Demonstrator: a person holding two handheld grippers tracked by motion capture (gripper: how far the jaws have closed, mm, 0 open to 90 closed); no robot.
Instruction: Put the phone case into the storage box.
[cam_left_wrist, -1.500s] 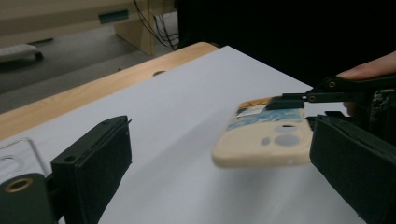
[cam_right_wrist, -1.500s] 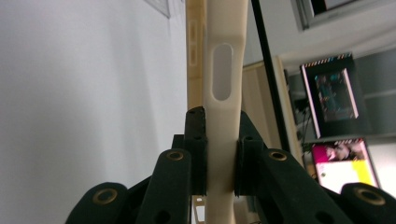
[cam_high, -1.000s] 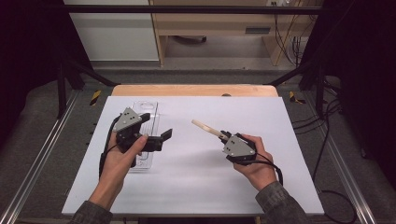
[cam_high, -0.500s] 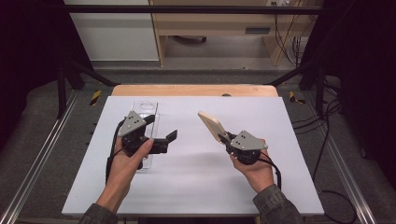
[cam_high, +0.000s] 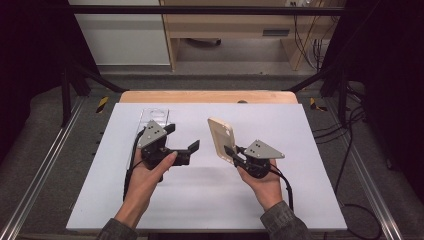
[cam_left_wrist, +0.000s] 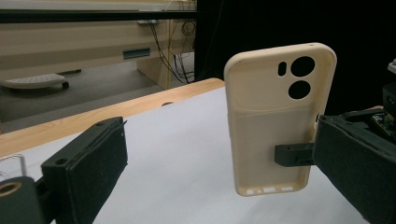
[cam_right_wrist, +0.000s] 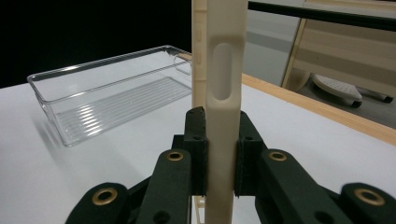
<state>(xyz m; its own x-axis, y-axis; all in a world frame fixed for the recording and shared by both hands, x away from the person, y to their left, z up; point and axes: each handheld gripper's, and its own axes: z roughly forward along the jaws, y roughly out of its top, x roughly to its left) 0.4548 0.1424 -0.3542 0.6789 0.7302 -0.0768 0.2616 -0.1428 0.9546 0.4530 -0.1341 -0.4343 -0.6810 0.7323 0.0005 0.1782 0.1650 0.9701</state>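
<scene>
**Two tongs, one case held upright**

Two tongs hang over the white tabletop, each in one of the person's hands. The right tongs are clamped on a cream phone case, pinching its long edge between the two black jaws. In the right gripper view the jaws press both faces of the case low down, and the case rises edge-on between them, with an oval cutout in its side.

The case stands upright, lifted clear of the tabletop, near the middle of it. In the left gripper view its hollow inner side faces the camera, with two round camera holes and a small slot near its top corner, and small port openings along its bottom edge.

The left tongs are just left of the case, apart from it, with jaws spread wide and nothing between them. In the left gripper view one jaw sits low at the left and the other at the right, the case showing between them farther off.

A clear plastic tray lies on the tabletop left of the case, beyond the left tongs. In the right gripper view the tray has a ribbed floor.
</scene>
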